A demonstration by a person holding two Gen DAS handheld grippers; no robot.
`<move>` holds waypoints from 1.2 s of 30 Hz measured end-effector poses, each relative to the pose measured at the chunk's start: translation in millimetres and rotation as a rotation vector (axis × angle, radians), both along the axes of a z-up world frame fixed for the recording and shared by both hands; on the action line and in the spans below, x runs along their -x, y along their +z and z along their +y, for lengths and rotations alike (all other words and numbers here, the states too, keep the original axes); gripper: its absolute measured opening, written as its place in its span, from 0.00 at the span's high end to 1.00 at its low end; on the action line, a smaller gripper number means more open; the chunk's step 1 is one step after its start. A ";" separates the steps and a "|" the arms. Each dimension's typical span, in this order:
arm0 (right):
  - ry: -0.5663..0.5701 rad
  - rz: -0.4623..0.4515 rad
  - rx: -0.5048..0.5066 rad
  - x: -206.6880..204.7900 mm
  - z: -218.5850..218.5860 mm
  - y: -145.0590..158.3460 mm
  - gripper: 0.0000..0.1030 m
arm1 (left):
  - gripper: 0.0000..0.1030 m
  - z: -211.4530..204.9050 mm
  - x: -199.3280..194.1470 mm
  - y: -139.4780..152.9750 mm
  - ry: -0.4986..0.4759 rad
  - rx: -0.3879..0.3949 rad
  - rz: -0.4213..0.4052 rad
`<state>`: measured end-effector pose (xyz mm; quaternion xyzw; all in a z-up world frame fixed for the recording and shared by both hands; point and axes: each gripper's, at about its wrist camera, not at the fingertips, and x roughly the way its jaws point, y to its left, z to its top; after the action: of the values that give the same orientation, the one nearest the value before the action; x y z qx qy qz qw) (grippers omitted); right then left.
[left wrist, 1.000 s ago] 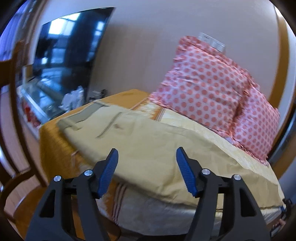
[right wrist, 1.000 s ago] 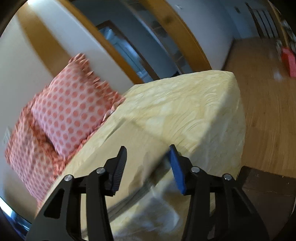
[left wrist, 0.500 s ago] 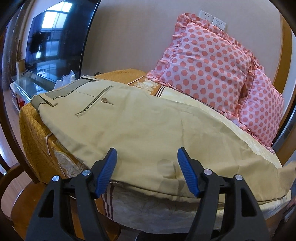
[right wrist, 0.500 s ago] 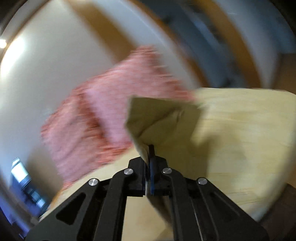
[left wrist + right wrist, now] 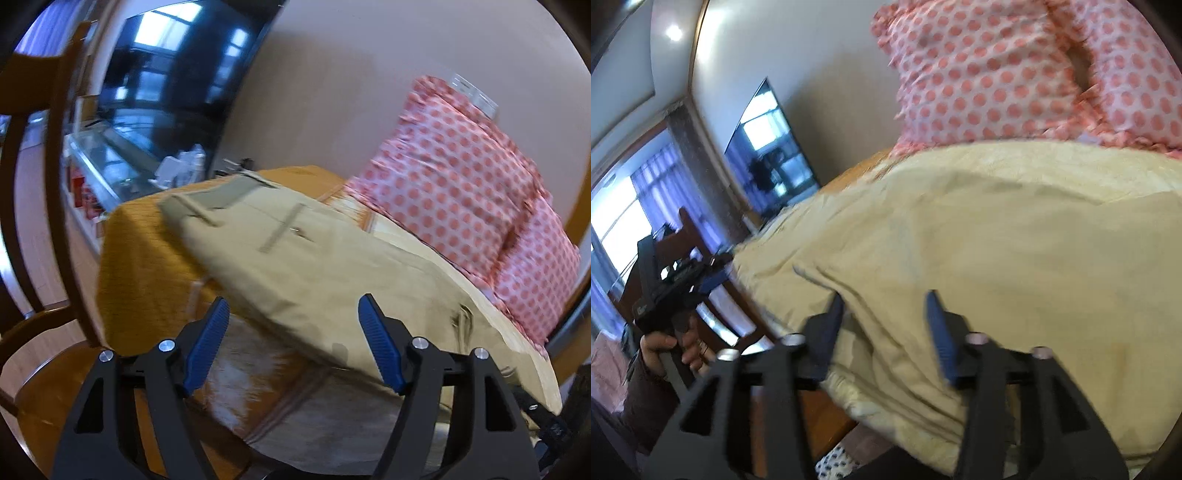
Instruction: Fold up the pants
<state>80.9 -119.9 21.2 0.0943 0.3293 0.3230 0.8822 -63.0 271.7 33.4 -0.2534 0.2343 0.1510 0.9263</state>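
Note:
Khaki pants lie flat along the bed's near edge, waistband at the far left, with a folded-over end at the right. My left gripper is open and empty just in front of the pants' near edge. In the right wrist view my right gripper is open and empty over the folded fabric at the bed edge. The left gripper, held in a hand, also shows in the right wrist view.
Pink dotted pillows stand against the wall behind the pants. An orange cover drapes the bed's left end. A wooden chair stands at the left. A dark TV and a glass stand lie beyond.
The right gripper was shut on the lifted pant leg end half a second ago; now it is open and the fabric lies on the bed. The left gripper's view has swung left.

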 end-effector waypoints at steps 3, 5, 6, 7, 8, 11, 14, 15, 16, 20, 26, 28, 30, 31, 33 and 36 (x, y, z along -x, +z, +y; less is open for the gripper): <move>-0.081 -0.034 0.018 -8.8 -12.4 7.9 0.49 | 0.29 13.1 3.7 -4.7 0.029 0.033 -0.003; -0.116 -0.022 0.044 -16.6 -10.1 7.9 0.49 | 0.29 18.7 3.8 -7.8 0.038 0.056 -0.008; -0.098 -0.010 0.010 -17.9 -10.1 6.6 0.45 | 0.29 22.1 4.3 -10.8 0.049 0.074 -0.009; -0.094 -0.005 0.000 -18.2 -8.6 3.9 0.40 | 0.29 24.1 4.4 -12.7 0.053 0.086 -0.009; -0.121 -0.021 0.050 -15.0 2.6 2.0 0.33 | 0.29 26.4 4.4 -14.9 0.057 0.098 -0.010; -0.160 -0.036 0.177 -14.5 23.0 -5.6 0.31 | 0.29 29.5 3.5 -18.2 0.057 0.116 -0.011; -0.112 -0.066 0.294 -10.8 47.2 -14.8 0.21 | 0.29 29.4 -0.3 -18.3 0.045 0.106 -0.009; -0.105 -0.082 0.326 -7.6 52.3 -17.5 0.18 | 0.29 28.6 -1.4 -17.5 0.040 0.106 -0.016; -0.104 -0.100 0.342 -3.4 55.0 -19.3 0.16 | 0.29 29.0 -2.6 -17.3 0.038 0.108 -0.018; -0.103 -0.112 0.327 0.0 51.4 -22.2 0.15 | 0.29 34.9 -9.4 -17.5 0.032 0.144 -0.032; -0.091 -0.124 0.326 -1.3 53.2 -21.7 0.12 | 0.29 46.4 -22.9 -14.2 0.021 0.179 -0.044; -0.088 -0.126 0.326 -0.4 54.0 -21.8 0.12 | 0.29 53.9 -28.9 -13.4 0.040 0.186 -0.019; -0.087 -0.127 0.324 -0.4 53.9 -21.8 0.11 | 0.28 61.5 -31.8 -13.7 0.040 0.218 -0.013; -0.086 -0.128 0.324 -0.4 54.0 -22.0 0.11 | 0.28 63.1 -32.1 -13.7 0.040 0.230 -0.008; -0.086 -0.132 0.321 -0.1 54.2 -22.5 0.10 | 0.28 64.5 -32.1 -14.0 0.031 0.272 -0.004; -0.087 -0.144 0.317 0.2 55.5 -23.8 0.09 | 0.28 61.5 -32.5 -17.5 -0.038 0.409 -0.028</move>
<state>80.6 -64.4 -2.7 -0.0552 0.3078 0.2346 0.9204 -30.6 333.2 15.9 -0.4338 0.2519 0.0795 0.8614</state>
